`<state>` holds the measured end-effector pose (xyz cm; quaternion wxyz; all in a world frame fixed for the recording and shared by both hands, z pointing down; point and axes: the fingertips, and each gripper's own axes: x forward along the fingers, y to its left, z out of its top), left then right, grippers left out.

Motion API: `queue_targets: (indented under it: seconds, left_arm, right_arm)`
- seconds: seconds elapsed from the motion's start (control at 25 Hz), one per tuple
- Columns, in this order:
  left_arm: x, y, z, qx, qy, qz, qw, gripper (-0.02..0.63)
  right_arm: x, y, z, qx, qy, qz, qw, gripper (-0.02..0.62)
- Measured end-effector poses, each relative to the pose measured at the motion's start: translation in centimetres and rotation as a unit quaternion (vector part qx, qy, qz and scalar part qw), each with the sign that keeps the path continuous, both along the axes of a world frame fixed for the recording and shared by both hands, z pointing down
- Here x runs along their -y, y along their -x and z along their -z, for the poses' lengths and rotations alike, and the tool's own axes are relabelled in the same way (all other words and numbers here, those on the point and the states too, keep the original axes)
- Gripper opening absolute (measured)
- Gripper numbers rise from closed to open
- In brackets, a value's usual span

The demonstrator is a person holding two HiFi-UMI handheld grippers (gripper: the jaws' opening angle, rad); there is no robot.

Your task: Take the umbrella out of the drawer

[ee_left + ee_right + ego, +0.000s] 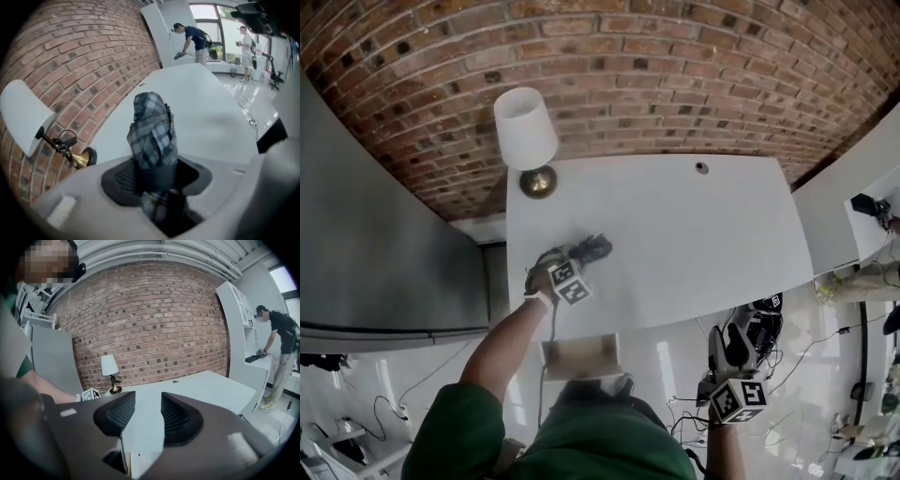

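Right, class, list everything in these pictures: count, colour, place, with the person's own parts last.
brick wall: one, red-brown, at the back
desk: one, white, against the brick wall
cable hole: one, dark, near the desk's back edge
lamp: one, white shade and brass base, desk's back left corner
drawer: one, pale brown inside, open under the desk's front edge
umbrella: one, blue-grey plaid, folded, above the desk
bystanders: two, one in a dark top, across the room
left gripper: one, grey, shut on the umbrella
right gripper: one, dark, open and empty, right of the drawer
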<state>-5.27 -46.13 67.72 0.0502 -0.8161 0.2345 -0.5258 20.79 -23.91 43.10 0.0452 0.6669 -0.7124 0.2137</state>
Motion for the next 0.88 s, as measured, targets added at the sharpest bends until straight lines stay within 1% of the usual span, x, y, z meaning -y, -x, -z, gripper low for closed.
queue_targets:
  seconds: [0.16, 0.28, 0.36, 0.44, 0.48, 0.56, 0.6, 0.64, 0.76, 0.88]
  left_arm:
    - [-0.1, -1.0, -2.1, 0.031, 0.006, -0.036, 0.9989, 0.189]
    - [-0.1, -1.4, -3.0, 0.04, 0.002, -0.046, 0.9981, 0.195]
    - [-0.1, -1.5, -3.5, 0.04, 0.0, -0.045, 0.9982, 0.206]
    - [-0.2, -1.6, -3.8, 0.028, 0.005, -0.037, 0.9989, 0.231]
    - [-0.4, -1.7, -4.0, 0.022, 0.012, -0.031, 0.9992, 0.261]
    - [-0.7, -1.6, -3.9, 0.011, 0.025, -0.017, 0.9995, 0.357]
    - [-0.9, -1.5, -3.5, 0.006, 0.029, -0.011, 0.9995, 0.395]
    - [-1.0, -1.5, -3.0, 0.0, 0.029, -0.005, 0.9996, 0.411]
    - [-1.5, -1.3, -0.5, -0.021, 0.012, 0.008, 0.9997, 0.42]
    - [-2.1, -1.2, 3.3, -0.063, -0.013, 0.028, 0.9975, 0.419]
  right_arm:
    - [0.1, 0.2, -0.3, -0.003, 0.007, -0.01, 1.0, 0.17]
    - [0.0, 0.3, -0.4, -0.005, 0.009, -0.012, 1.0, 0.17]
    - [-0.2, 0.1, -0.4, -0.004, 0.009, -0.015, 1.0, 0.17]
    - [-0.5, -0.3, -0.6, -0.002, 0.009, -0.019, 1.0, 0.17]
    - [-0.7, -0.5, -0.7, -0.001, 0.009, -0.02, 1.0, 0.17]
    - [-0.9, -0.5, -0.7, 0.006, 0.006, -0.019, 1.0, 0.17]
    - [-0.8, -0.5, -0.5, 0.01, 0.002, -0.016, 1.0, 0.17]
    - [-0.7, -0.4, -0.3, 0.012, -0.003, -0.013, 1.0, 0.17]
    - [-0.5, -0.4, 0.3, 0.017, -0.016, -0.003, 1.0, 0.17]
    - [-0.7, -0.6, 0.8, 0.017, -0.026, 0.007, 1.0, 0.17]
